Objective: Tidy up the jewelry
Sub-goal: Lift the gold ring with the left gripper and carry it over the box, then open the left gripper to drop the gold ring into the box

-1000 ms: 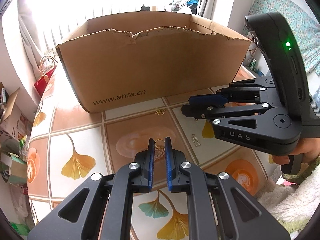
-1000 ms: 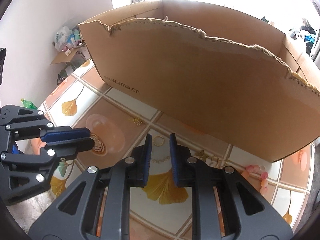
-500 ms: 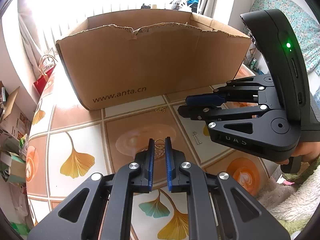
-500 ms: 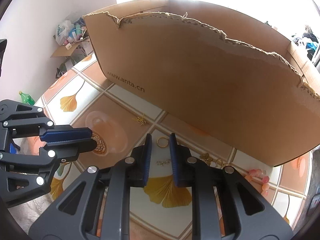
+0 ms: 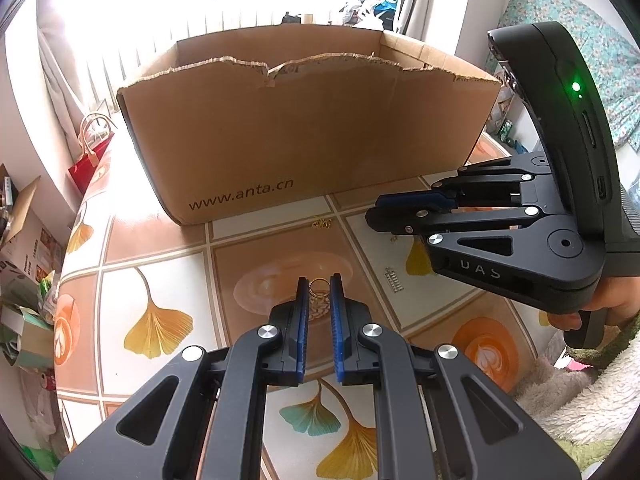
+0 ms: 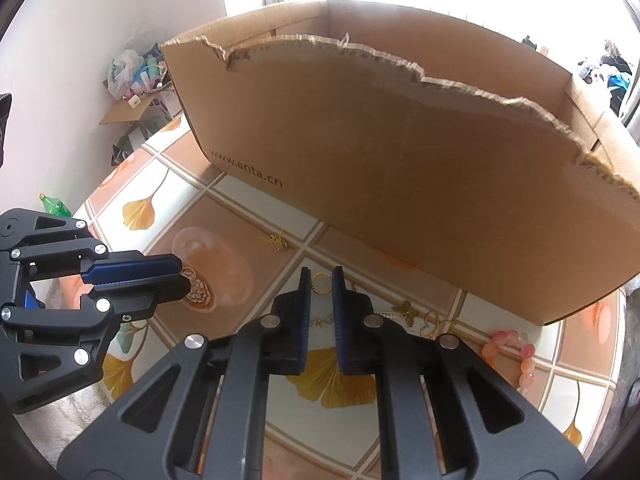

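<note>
My left gripper (image 5: 319, 282) is shut on a gold ring earring (image 5: 319, 285), and its filigree drop (image 5: 319, 309) hangs just over the table. From the right wrist view the left gripper (image 6: 180, 276) comes in from the left with that drop (image 6: 199, 291) below its tips. My right gripper (image 6: 321, 278) has its jaws closing on a second gold ring (image 6: 320, 282). Both pads touch that ring, and a fine chain (image 6: 322, 321) trails under it. In the left wrist view the right gripper (image 5: 374, 210) reaches in from the right. The open cardboard box (image 5: 304, 132) stands just behind.
On the ginkgo-patterned tablecloth (image 5: 156, 320) lie a small gold charm (image 6: 277, 241), a butterfly charm (image 6: 406, 311), a gold loop piece (image 6: 436, 326), a pink bead bracelet (image 6: 516, 350) and a small silver clip (image 5: 394, 279). The box (image 6: 400, 160) has a torn front rim. Clutter lies past the table's left edge.
The right gripper's jaws have narrowed until its pads meet the gold ring between them. The left gripper has kept still with its earring.
</note>
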`<state>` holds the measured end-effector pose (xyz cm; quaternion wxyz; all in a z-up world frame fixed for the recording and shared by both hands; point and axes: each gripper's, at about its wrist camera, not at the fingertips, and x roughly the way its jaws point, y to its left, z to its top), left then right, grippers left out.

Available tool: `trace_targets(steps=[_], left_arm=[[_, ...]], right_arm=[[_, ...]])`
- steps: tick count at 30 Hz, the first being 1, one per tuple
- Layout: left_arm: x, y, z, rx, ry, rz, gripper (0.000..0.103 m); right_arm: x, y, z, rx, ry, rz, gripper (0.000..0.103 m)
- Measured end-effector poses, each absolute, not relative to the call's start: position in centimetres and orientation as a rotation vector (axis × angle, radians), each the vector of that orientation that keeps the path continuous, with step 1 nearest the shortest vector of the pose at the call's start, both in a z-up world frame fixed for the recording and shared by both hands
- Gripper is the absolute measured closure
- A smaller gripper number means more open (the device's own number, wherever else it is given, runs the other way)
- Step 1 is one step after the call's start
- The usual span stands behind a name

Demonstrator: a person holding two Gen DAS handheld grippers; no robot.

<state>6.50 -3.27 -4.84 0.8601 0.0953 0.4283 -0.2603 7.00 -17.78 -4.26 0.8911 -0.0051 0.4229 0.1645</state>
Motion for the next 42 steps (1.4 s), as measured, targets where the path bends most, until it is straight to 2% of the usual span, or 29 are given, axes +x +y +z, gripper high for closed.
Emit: trace_targets(steps=[9, 16, 21, 31, 36, 40, 42], left_arm=[[4.8, -3.2, -1.3, 0.219, 0.797, -0.565, 0.092], [4.8, -3.7, 4.9, 0.203, 0.57, -0.624, 0.092], [7.6, -5.8, 7.3, 0.185, 0.493, -0.672, 0.092], [19.2, -11.2, 2.1, 0.126, 0.857, -0.657, 0.092], [22.0, -11.7, 0.9, 0.083, 0.939, -0.645, 0.092], [22.3, -10.8, 1.4, 0.034, 0.937, -0.647, 0.091], [22.5, -10.0, 1.5, 0.022, 0.933, -0.643, 0.091]], right_arm=[[4.1, -18.8, -0.4, -0.005, 0.781, 0.339, 0.094], [3.2, -21.4, 6.0, 0.012, 0.603, 0.32, 0.094], [5.0, -24.1, 8.5, 0.025, 0.518, 0.293, 0.094], [14.7, -28.4, 4.0, 0.111, 0.758, 0.282, 0.093], [16.5, -29.2, 3.4, 0.122, 0.788, 0.257, 0.093], [15.2, -29.9, 4.0, 0.143, 0.747, 0.244, 0.084], [14.9, -30.5, 4.4, 0.151, 0.731, 0.235, 0.083]])
